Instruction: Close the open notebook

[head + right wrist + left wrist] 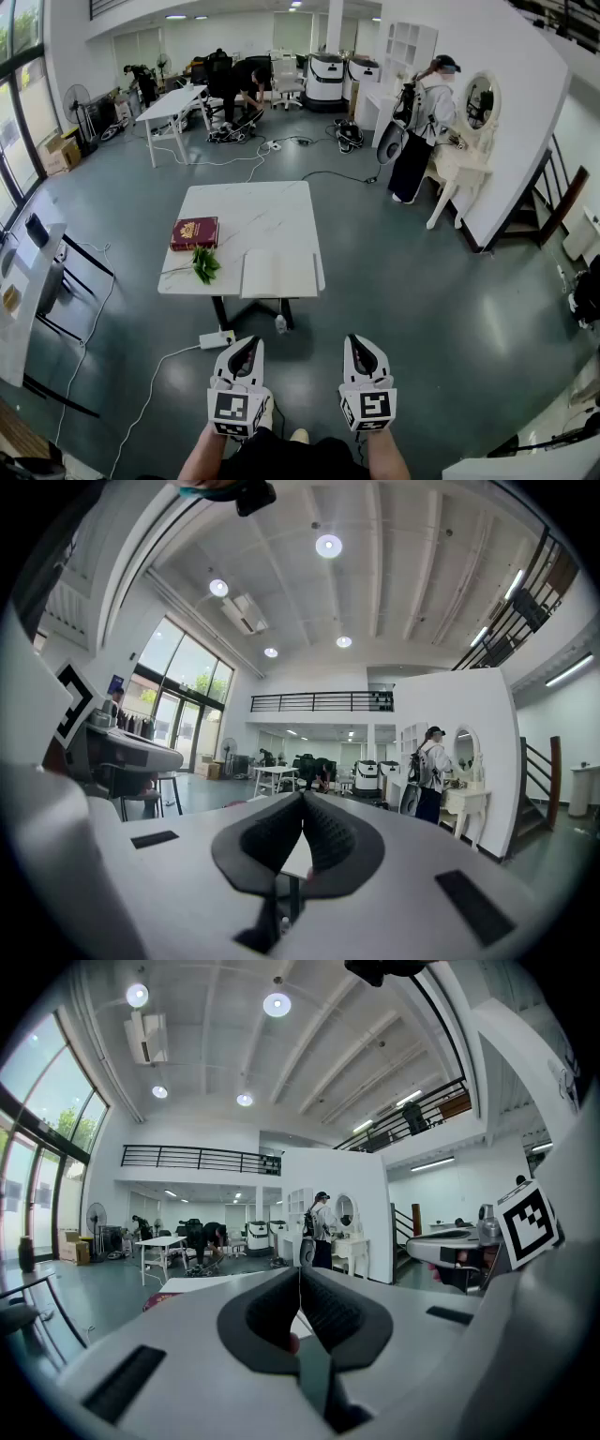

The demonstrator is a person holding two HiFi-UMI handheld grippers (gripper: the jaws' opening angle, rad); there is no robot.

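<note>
Approach stage. The white square bench (262,211) stands well ahead of the person, across the grey floor (422,309). The open white-paged notebook (278,274) lies flat at the bench's near edge, right of centre, with a dark red hardcover book (195,232) and a green leafy sprig (204,264) to its left. The left claw (247,345) and right claw (360,343) are low, near the body, each with jaws pressed together and empty. Recommended: walk up to the near edge, part one claw, lift one cover by its outer edge and fold it over the spine, with the other claw steadying the opposite page against sliding.
</note>
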